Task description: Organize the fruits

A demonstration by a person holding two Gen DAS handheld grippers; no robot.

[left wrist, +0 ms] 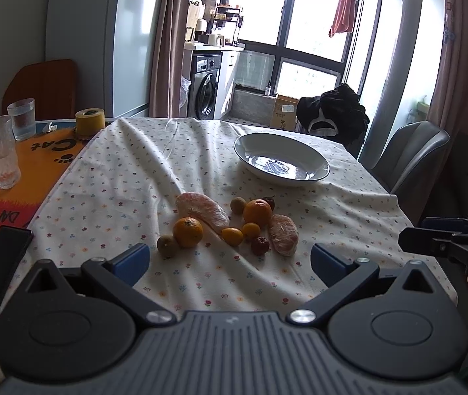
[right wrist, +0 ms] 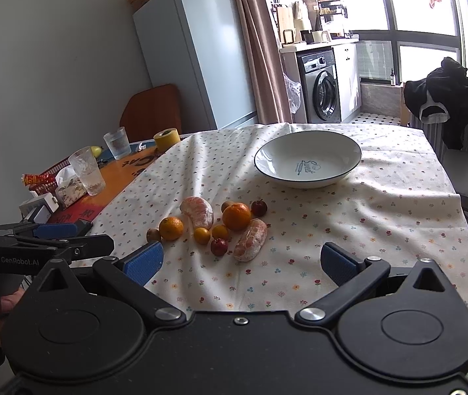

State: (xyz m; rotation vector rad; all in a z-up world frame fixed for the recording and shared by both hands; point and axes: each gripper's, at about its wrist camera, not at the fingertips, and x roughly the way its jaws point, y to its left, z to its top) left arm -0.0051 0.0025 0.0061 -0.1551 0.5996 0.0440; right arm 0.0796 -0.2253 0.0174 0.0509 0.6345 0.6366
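While both my left gripper (left wrist: 230, 263) and right gripper (right wrist: 242, 260) hang released over the worktop's near edge, the fruits (right wrist: 214, 225) cluster mid-cloth, the bowl (right wrist: 308, 159) empty beyond. I'd start with the nearest pomelo segment (right wrist: 250, 240), pinching gently across its width.

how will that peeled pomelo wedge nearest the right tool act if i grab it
The peeled pomelo wedge looks soft and membrane-covered, so it would probably squash or tear under a hard pinch. Its flat-lying, elongated shape suggests it won't roll. The surface looks glossy, perhaps slightly slippery.
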